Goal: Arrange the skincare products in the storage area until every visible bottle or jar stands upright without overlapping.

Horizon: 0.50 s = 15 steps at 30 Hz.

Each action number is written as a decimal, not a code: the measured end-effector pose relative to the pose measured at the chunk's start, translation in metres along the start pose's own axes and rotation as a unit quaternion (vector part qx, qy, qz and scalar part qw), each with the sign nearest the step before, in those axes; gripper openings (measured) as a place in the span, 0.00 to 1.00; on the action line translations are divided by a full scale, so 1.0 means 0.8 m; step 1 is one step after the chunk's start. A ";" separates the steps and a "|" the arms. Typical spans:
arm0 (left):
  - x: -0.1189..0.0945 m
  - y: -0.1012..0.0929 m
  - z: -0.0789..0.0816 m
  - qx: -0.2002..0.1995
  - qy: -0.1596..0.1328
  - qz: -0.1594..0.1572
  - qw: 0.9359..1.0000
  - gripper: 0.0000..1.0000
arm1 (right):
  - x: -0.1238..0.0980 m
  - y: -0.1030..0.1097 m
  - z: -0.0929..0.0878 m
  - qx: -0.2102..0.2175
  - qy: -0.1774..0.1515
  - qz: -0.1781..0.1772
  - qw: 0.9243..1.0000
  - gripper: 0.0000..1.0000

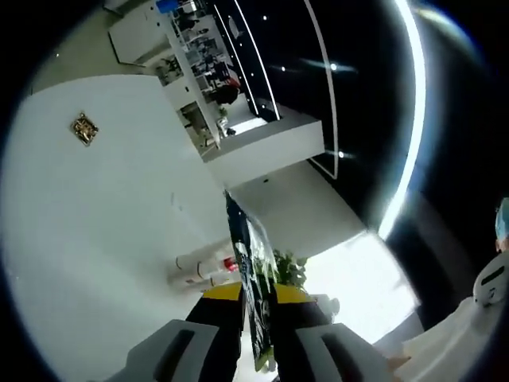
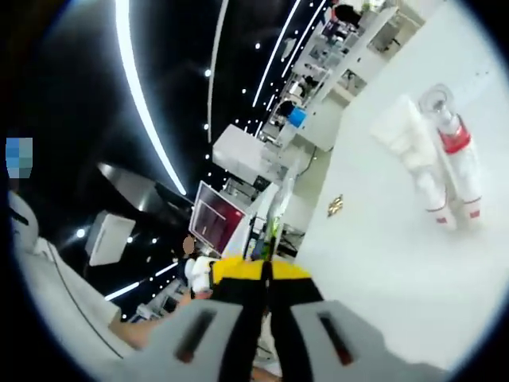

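A white surface point(image 1: 103, 239) is being shown tilted in the left gripper view, with a small gold, ornate item point(image 1: 83, 127) lying well apart from a cluster of white skincare bottles point(image 1: 203, 269) that are lying on their sides near the surface's far edge, one with a red band. The left gripper point(image 1: 258, 350) is being held with its fingers point(image 1: 219, 326) clenched on a thin, flat dark packet point(image 1: 253, 286) printed with green and white, seen edge-on and rising between them. Beyond the surface, white shelving with small goods, a dark ceiling with bright light strips and a green plant point(image 1: 290, 270) are being seen.

In the right gripper view, the right gripper point(image 2: 265, 318) is being held with its fingers point(image 2: 238, 310) pressed together; whether anything thin is being gripped cannot be told. The white bottles point(image 2: 433, 163), two with red bands, are lying overlapped on the surface point(image 2: 382, 270), with the gold item point(image 2: 336, 205) nearby.
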<state>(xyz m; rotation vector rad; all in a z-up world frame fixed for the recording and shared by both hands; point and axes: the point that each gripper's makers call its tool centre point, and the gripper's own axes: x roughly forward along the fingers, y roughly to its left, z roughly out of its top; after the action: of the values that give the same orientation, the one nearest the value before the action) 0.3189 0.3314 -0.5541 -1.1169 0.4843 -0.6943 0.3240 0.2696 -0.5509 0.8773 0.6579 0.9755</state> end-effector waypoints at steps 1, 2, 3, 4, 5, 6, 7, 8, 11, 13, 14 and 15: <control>-0.001 0.006 -0.002 -0.003 0.003 0.005 1.000 0.14 | 0.000 -0.003 0.004 0.000 -0.008 -0.003 1.000 0.02; -0.003 0.012 -0.003 -0.007 0.001 0.011 1.000 0.14 | 0.001 -0.005 0.005 0.003 -0.009 -0.003 1.000 0.01; -0.004 0.015 -0.002 -0.014 -0.001 0.012 1.000 0.15 | 0.002 -0.007 0.006 0.003 -0.009 -0.005 1.000 0.01; -0.005 0.015 -0.002 -0.022 -0.004 0.012 1.000 0.15 | 0.003 -0.009 0.006 0.003 -0.010 -0.008 1.000 0.01; -0.006 0.016 -0.004 -0.021 -0.004 0.013 1.000 0.14 | 0.004 -0.011 0.006 0.007 -0.012 -0.008 1.000 0.01; -0.006 0.019 -0.004 -0.021 0.000 0.018 1.000 0.14 | 0.005 -0.014 0.007 0.009 -0.016 -0.010 1.000 0.01; -0.007 0.022 -0.006 -0.016 0.004 0.024 1.000 0.12 | 0.005 -0.018 0.008 0.008 -0.021 -0.017 1.000 0.01; -0.007 0.025 -0.007 -0.010 0.008 0.029 0.999 0.08 | 0.006 -0.021 0.008 0.012 -0.023 -0.018 0.999 0.01; -0.007 0.037 -0.007 -0.018 0.014 0.046 0.999 0.01 | 0.007 -0.030 0.006 0.025 -0.027 -0.027 0.999 0.01; -0.007 0.038 -0.007 -0.023 0.015 0.046 0.999 0.01 | 0.008 -0.032 0.005 0.024 -0.028 -0.029 0.999 0.01; -0.006 0.039 -0.008 -0.026 0.015 0.047 0.998 0.01 | 0.008 -0.033 0.005 0.023 -0.028 -0.030 0.999 0.01; -0.006 0.043 -0.006 -0.019 0.016 0.052 0.998 0.00 | 0.010 -0.035 0.003 0.024 -0.027 -0.034 0.999 0.01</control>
<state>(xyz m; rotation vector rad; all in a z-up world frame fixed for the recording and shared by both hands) 0.3213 0.3409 -0.5878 -1.1101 0.5805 -0.6141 0.3410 0.2678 -0.5743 0.9149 0.6641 0.8747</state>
